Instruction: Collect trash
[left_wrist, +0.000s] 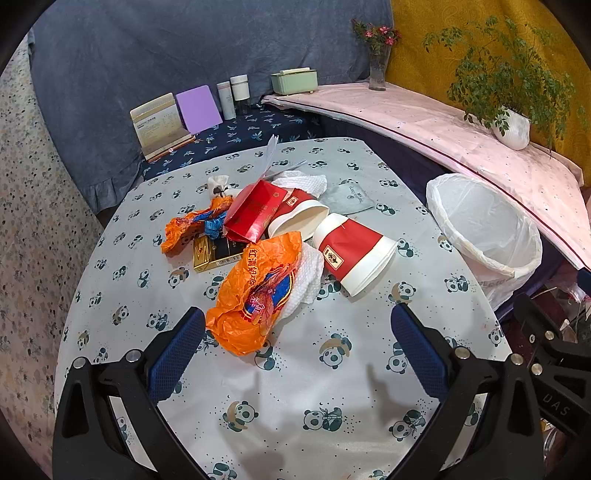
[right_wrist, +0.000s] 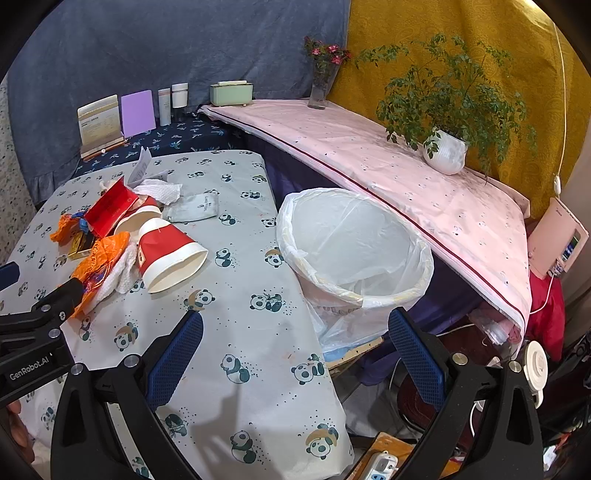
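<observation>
My left gripper (left_wrist: 297, 354) and right gripper (right_wrist: 295, 354) both have wide, empty jaws, and the trash pile (left_wrist: 266, 236) at my twelve o'clock could slide off the desk (left_wrist: 332, 387), missing the bin (right_wrist: 354, 243).

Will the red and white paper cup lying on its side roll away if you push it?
Probably, in a curve: the red and white paper cup lies on its side and its mouth is wider than its base. It looks thin and empty, so likely light and easy to squash. The white paper towel touching it might slow it.
</observation>
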